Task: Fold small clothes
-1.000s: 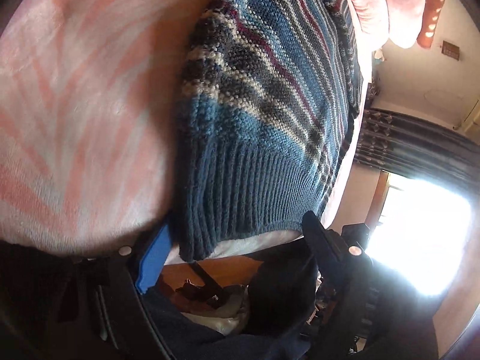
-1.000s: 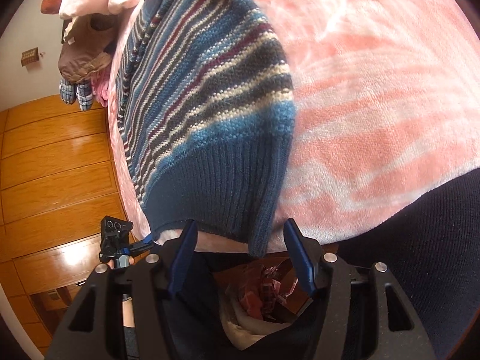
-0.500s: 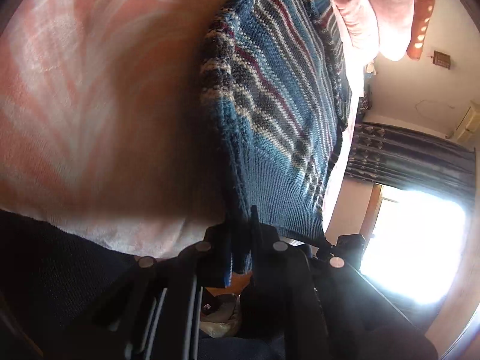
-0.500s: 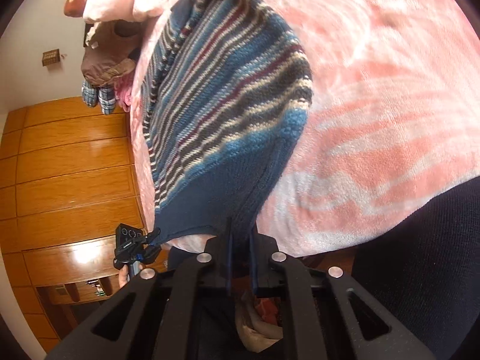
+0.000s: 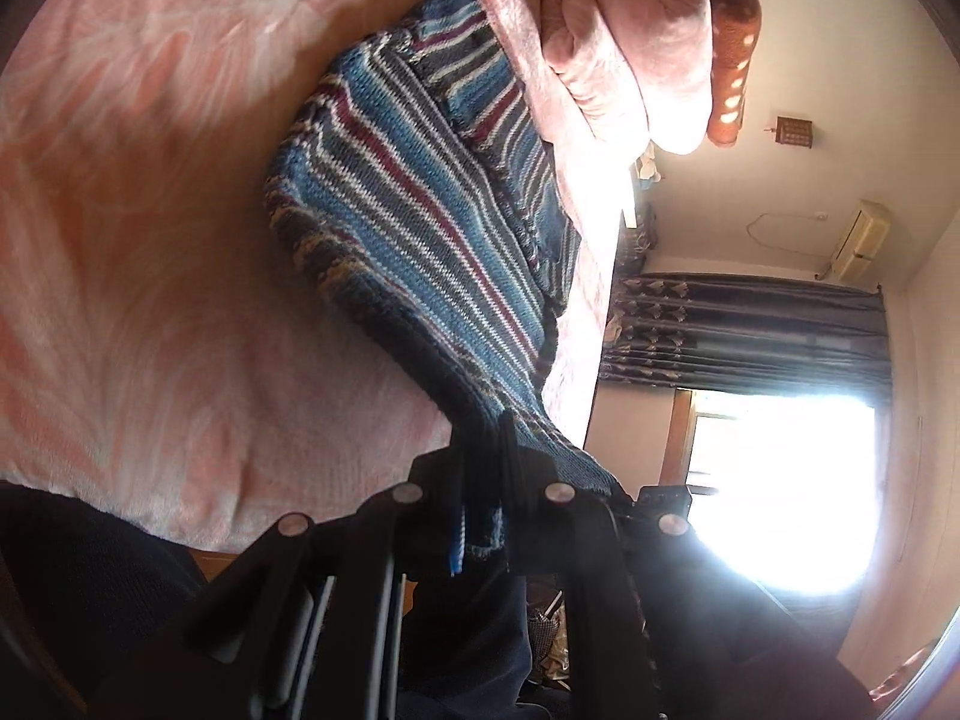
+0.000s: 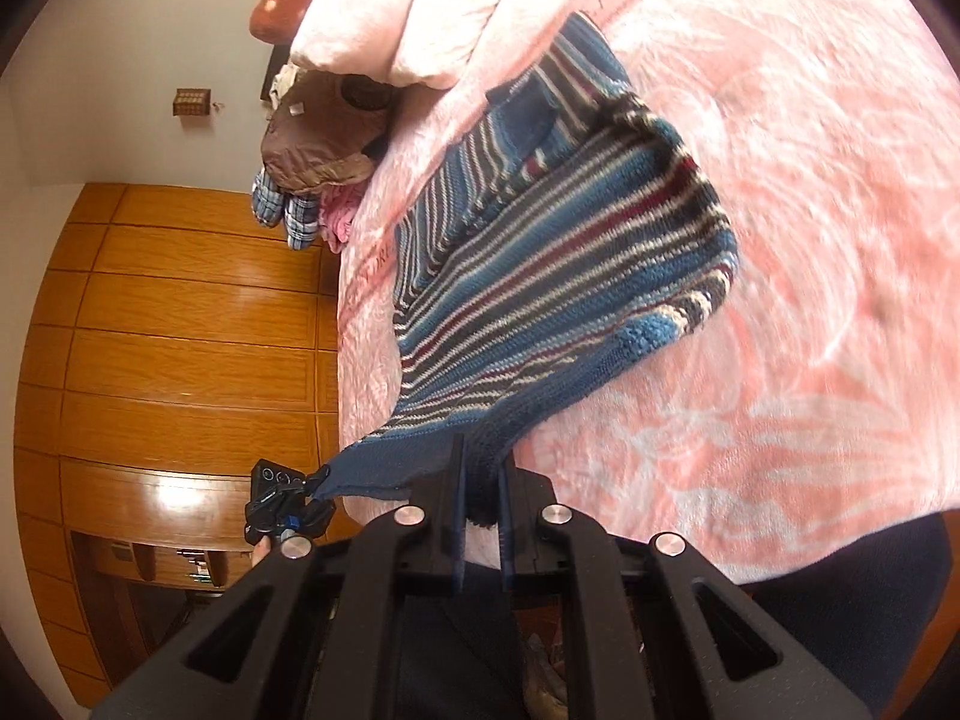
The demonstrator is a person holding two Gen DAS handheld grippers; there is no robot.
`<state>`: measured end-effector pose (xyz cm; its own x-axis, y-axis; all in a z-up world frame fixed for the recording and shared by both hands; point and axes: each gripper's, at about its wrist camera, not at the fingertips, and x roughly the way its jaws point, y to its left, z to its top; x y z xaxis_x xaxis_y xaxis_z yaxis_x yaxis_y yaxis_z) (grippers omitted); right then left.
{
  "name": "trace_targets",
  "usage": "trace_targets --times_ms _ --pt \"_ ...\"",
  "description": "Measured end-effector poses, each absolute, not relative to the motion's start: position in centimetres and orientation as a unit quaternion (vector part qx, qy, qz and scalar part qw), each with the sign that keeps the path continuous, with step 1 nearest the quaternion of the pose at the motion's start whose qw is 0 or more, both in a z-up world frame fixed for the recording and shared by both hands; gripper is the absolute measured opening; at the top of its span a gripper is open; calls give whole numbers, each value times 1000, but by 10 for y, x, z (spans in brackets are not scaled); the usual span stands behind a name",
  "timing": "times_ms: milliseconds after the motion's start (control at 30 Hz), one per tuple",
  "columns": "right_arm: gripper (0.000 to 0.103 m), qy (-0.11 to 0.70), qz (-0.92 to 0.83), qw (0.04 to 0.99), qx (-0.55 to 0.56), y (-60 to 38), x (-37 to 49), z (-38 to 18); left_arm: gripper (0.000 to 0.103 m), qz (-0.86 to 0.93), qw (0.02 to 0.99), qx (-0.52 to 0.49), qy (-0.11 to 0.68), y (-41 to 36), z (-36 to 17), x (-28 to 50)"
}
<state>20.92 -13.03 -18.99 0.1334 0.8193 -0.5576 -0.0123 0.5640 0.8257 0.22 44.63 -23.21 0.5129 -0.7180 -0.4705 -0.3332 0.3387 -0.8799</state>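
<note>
Left claw (image 5: 483, 474) clamped tight on one corner of the sweater (image 5: 420, 228) hem; right claw (image 6: 480, 480) clamped tight on the other corner. Hem lifted off the bed (image 6: 810, 300) and stretched between the two claws. Upper part of sweater lies on the pink blanket (image 5: 150, 240), near the pillows (image 6: 408, 18).

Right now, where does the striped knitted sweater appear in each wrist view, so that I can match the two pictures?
Left wrist view: the striped sweater runs from upper centre down to the left tongs, shut on its ribbed hem.
Right wrist view: the sweater fills the centre, its hem clamped in the right tongs.
Shared landmark: the pink folded quilt beyond the sweater.
</note>
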Motion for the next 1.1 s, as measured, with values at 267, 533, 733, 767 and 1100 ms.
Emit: trace_targets --times_ms 267,533,733,767,1100 --pt "8 560 317 698 314 -115 270 -165 7 -147 682 -545 465 463 -208 68" --pt "8 569 295 709 295 -94 349 -181 8 -121 673 -544 486 479 -230 153" --pt "8 596 270 701 283 -76 408 -218 8 -93 654 -549 512 489 -269 208" --pt "8 603 266 698 282 -73 416 -226 9 -89 650 -549 518 490 -276 215" --pt "19 641 243 680 262 -55 466 -275 26 -70 648 -531 542 498 -314 254"
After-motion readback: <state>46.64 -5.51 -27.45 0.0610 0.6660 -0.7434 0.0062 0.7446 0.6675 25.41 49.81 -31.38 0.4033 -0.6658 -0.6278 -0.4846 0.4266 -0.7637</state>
